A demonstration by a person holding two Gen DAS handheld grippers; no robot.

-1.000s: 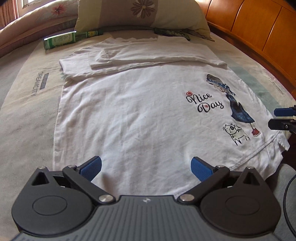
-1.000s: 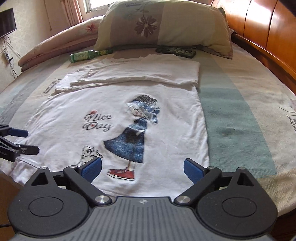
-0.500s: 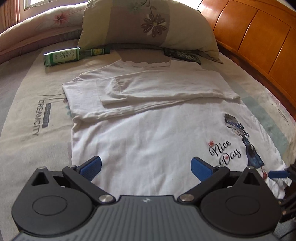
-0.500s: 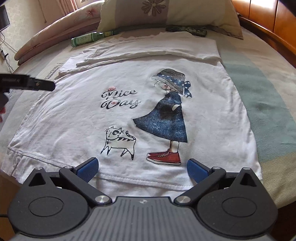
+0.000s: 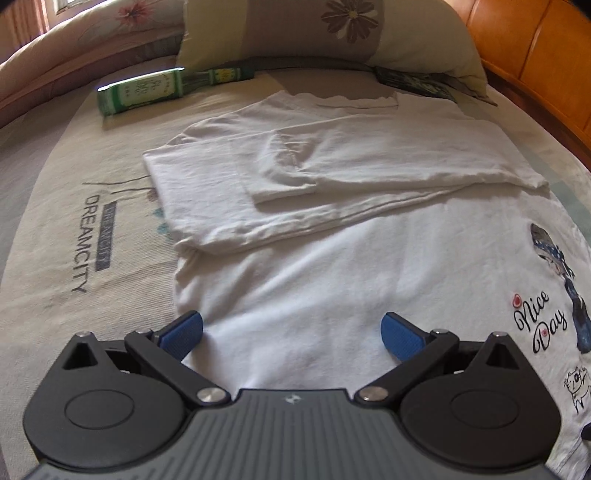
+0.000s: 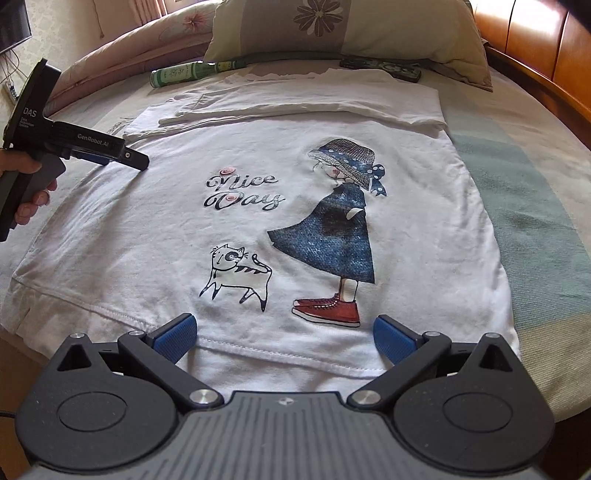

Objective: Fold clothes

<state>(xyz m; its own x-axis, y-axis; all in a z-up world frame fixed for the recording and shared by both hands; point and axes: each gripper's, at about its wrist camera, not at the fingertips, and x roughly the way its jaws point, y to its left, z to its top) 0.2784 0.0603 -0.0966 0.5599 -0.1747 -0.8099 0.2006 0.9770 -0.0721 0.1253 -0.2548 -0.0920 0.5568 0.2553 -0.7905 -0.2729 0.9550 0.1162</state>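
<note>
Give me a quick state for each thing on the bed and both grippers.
Shirt: flat, print up, both sleeves folded across the chest, hem unfolded.
Left gripper: open, over the shirt's side edge, holding nothing.
Right gripper: open, at the hem, holding nothing.
Bottle: lying on its side by the pillow.
Pillow: leaning at the head of the bed.
Remote: lying flat beside the collar.

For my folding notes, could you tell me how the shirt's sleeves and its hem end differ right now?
The sleeves are folded across the chest, stacked near the pillow; the hem lies flat and unfolded, by the right gripper. The sleeves are plain; the hem end carries the print. Both are white.
</note>
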